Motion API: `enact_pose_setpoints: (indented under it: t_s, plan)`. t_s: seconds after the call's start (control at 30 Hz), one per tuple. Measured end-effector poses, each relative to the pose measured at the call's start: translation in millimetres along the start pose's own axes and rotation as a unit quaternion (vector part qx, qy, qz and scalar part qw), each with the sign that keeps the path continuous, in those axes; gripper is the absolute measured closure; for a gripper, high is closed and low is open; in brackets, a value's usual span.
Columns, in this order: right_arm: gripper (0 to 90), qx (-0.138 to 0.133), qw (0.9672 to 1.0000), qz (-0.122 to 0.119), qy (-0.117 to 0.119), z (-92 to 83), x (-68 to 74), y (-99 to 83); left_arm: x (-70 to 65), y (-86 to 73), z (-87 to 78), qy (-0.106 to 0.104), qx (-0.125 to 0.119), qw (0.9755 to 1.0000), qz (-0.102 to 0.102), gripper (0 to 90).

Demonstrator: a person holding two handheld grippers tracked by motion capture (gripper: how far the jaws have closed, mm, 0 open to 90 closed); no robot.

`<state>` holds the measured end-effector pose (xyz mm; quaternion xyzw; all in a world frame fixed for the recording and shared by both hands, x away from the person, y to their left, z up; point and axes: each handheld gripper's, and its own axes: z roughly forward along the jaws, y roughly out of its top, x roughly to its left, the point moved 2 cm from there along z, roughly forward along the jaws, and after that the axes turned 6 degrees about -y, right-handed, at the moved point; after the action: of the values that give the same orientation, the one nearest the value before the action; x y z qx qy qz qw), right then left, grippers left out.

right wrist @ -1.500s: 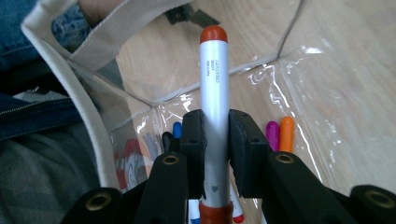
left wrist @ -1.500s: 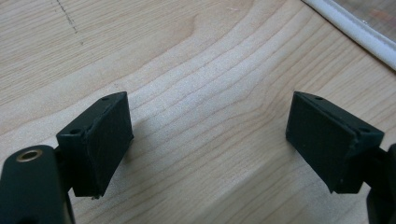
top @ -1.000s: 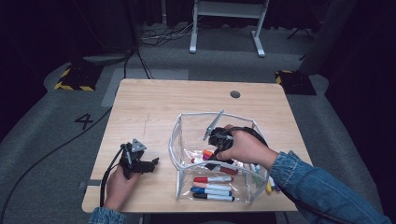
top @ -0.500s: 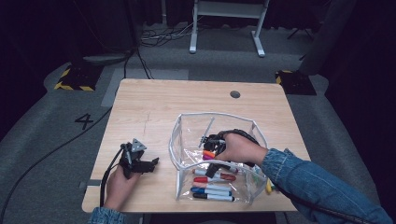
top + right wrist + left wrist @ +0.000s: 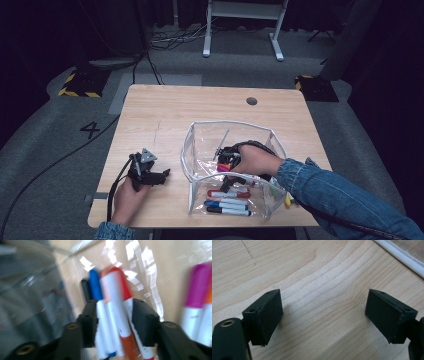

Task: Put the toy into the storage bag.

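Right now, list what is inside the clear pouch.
Inside the clear pouch lie markers with red, blue, black, pink and orange caps, plus the right gripper. The hand covers whatever lies beneath it.

Right hand-held gripper [image 5: 227,162] just opening (left hand-held gripper [image 5: 161,176] agape).

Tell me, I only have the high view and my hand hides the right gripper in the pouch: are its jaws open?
Observer: Open. The right gripper has just been opening its jaws; they straddle a red marker, and the pads seem clear of it, though the picture is blurred.
Operator: What lies beside it?
Observer: A blue marker, alongside the red one by the left-hand jaw.
Operator: And the left gripper?
Observer: The left gripper has its jaws wide apart over bare table, with nothing between them.
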<state>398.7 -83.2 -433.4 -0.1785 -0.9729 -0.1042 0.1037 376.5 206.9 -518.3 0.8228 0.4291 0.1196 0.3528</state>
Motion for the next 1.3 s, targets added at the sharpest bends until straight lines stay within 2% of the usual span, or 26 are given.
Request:
enact_pose_setpoints:
  t_s: [0.13,0.23,0.33,0.5,0.6,0.7,0.77,0.9,1.03,1.17,1.3]
  plan:
    - [50.1,-0.044,0.9982,0.012,-0.039,-19.4,-5.2,1.6,0.0,0.1,0.1,0.0,0.0,1.0,0.0,14.8]
    - [49.2,-0.082,0.9945,0.015,-0.063,-39.2,-4.2,1.4,0.1,0.2,0.3,0.0,-0.001,1.0,0.001,14.8]
    - [48.8,-0.123,0.9888,0.022,-0.083,-62.5,0.1,-1.6,0.3,0.2,0.2,0.0,0.0,1.0,0.002,14.8]
    - [47.0,-0.167,0.9792,0.028,-0.113,-97.9,7.8,-15.4,0.1,0.1,0.0,0.0,0.001,1.0,0.001,14.8]
    - [47.1,-0.185,0.9742,0.038,-0.123,-117.3,10.7,-31.1,-0.2,-0.1,0.1,0.0,-0.001,1.0,0.0,14.8]
    - [47.2,-0.196,0.9708,0.045,-0.131,-131.9,12.7,-47.1,-0.3,-0.3,-0.1,0.0,-0.001,1.0,-0.001,14.8]
    - [47.5,-0.207,0.967,0.056,-0.138,-142.3,13.5,-59.1,-0.3,-0.3,-0.1,0.0,-0.001,1.0,-0.001,14.8]
    - [47.6,-0.226,0.9594,0.078,-0.15,-161.1,8.7,-85.7,-0.3,-0.3,-0.1,0.0,-0.001,1.0,-0.001,14.8]
    - [47.2,-0.234,0.954,0.1,-0.158,-173.9,6.5,-107.5,-0.4,-0.4,-0.2,0.001,0.0,1.0,-0.001,14.8]
    - [48.6,-0.254,0.9437,0.12,-0.174,-188.1,6.2,-131.3,-0.4,-0.4,-0.2,0.001,0.0,1.0,-0.001,14.8]
    - [49.3,-0.264,0.9329,0.151,-0.193,-193.6,-2.5,-158.6,-0.4,-0.5,-0.4,0.001,0.0,1.0,-0.001,14.8]
